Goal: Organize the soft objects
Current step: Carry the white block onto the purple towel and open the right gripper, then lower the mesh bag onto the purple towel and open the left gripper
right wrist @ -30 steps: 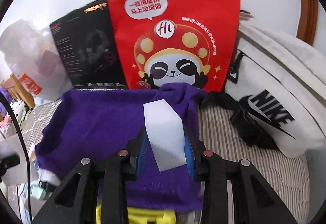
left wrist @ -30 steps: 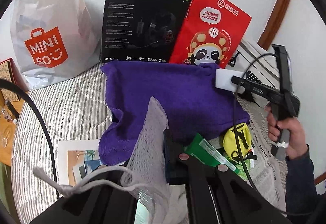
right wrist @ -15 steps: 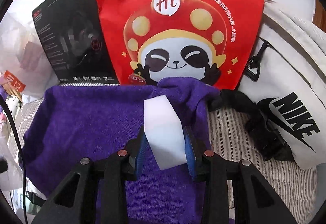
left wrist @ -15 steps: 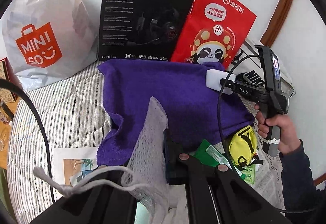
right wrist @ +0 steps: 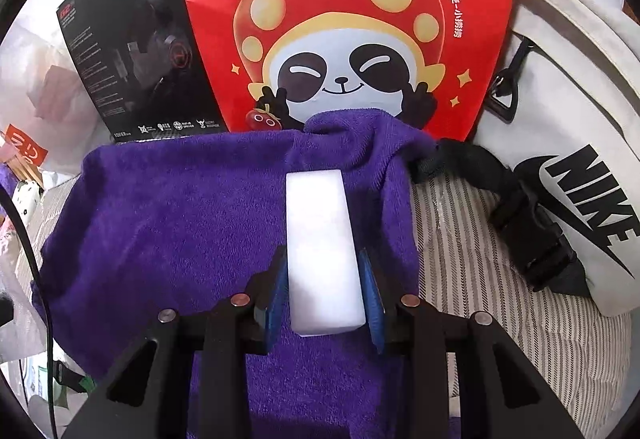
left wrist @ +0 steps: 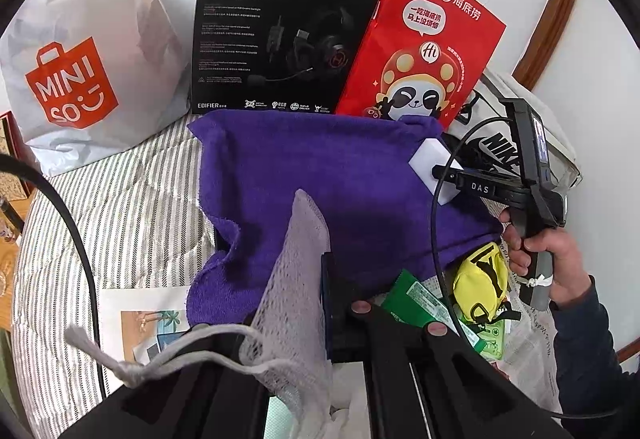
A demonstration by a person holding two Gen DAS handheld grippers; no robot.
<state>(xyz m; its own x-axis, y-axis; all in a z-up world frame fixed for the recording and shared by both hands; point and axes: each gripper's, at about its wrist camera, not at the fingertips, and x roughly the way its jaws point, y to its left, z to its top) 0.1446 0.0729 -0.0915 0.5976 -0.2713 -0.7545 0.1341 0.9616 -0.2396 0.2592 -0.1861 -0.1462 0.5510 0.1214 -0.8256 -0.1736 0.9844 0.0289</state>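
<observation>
- The right gripper (right wrist: 324,287) held the white sponge block (right wrist: 320,239) between its blue pads, jaws closed on the block's near end, low over the purple towel (right wrist: 180,231). Most of the block stuck out past the jaws toward the towel's far edge. I judged that a soft, springy piece gripped so far back could tip or spring sideways on release.
- The block sat near the towel's far right corner, close to the red panda bag (right wrist: 352,19) that stood behind the towel. A release too far that way could, I thought, drop it off the towel against the bag or toward the black strap of the white Nike bag (right wrist: 580,143) beside the towel.
- The left gripper (left wrist: 320,303) was clamped shut on a white mesh pouch (left wrist: 296,279) at the towel's near edge. Its drawstring (left wrist: 168,355) hung loose in front of the towel and looked likely to snag.
- A black cable (left wrist: 436,223) looped from the right gripper across the towel's right side, above a yellow pouch (left wrist: 480,279). It could drag on either.
</observation>
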